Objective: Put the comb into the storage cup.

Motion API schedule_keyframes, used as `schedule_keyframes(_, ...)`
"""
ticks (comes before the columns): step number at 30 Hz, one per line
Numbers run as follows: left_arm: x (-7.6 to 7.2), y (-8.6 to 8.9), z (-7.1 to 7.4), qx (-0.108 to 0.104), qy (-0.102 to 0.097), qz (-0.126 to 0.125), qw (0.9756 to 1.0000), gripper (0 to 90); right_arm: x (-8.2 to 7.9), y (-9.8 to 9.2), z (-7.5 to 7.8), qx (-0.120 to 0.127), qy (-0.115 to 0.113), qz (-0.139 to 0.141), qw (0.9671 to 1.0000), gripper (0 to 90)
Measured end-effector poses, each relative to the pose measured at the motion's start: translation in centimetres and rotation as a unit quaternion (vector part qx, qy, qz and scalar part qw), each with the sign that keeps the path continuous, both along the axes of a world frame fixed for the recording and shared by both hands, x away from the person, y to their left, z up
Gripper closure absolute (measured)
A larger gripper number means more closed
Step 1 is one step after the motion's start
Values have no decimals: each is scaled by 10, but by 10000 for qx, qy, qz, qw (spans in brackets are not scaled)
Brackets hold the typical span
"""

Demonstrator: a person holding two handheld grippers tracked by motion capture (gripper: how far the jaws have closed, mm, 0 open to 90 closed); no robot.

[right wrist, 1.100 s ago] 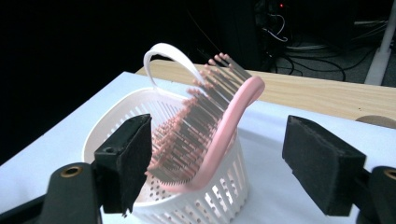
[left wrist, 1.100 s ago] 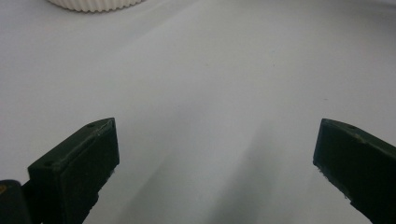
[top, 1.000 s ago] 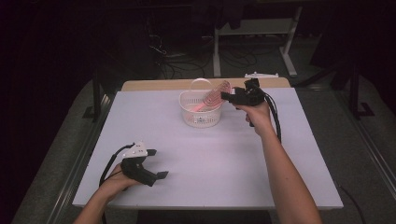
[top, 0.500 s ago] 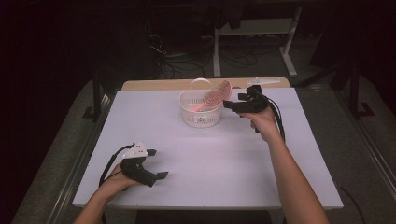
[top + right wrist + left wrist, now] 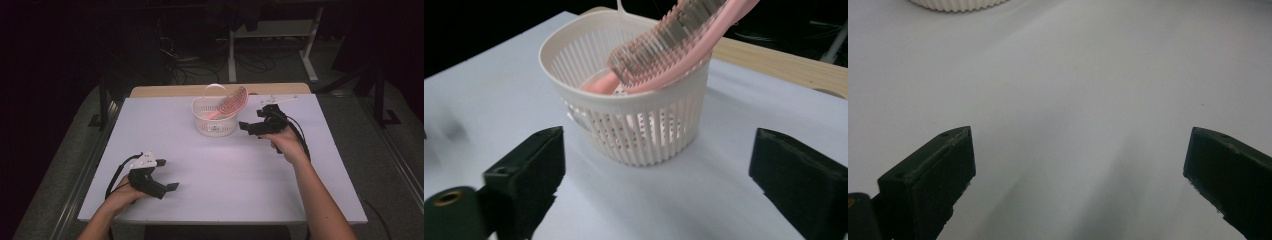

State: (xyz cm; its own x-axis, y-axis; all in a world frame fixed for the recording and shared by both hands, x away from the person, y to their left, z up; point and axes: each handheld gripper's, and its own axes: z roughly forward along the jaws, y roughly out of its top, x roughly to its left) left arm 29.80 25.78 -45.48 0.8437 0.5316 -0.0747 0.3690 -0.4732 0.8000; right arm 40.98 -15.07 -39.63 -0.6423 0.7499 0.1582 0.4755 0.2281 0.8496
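Note:
A white slatted basket (image 5: 214,122) (image 5: 634,125) stands on the white table toward the back. A pink hairbrush (image 5: 231,102) (image 5: 674,45) leans inside it, head up over the right rim. My right gripper (image 5: 246,127) (image 5: 656,175) hovers just right of the basket, pointing at it; its jaws have just been opening and stand wide with nothing between them. My left gripper (image 5: 170,186) (image 5: 1078,180) rests near the front left of the table, open and empty, jaws over bare tabletop.
The white table (image 5: 225,170) has a wooden strip (image 5: 165,91) along its far edge. A small white part (image 5: 280,100) lies at the back right. Beyond the table are dark floor, cables and a stand's legs (image 5: 270,50).
The right gripper has let go of the hairbrush, opened and drawn back to the right and toward me, away from the basket. The brush stays leaning in the basket. The left hand has kept still.

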Motion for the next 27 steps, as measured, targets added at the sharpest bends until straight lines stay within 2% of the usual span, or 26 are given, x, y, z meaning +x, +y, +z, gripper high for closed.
schedule_keyframes(5,0,0,0,-8,17,38,10000,4,-12,1,-6,-133,-47,49,9999,0)
schedule_keyframes(11,0,0,0,-8,15,45,10000,4,-24,0,-14,-183,-37,145,9997,0)
schedule_keyframes(27,0,-1,1,24,0,5,10000,4,-71,-8,-31,-356,-26,363,9987,0)
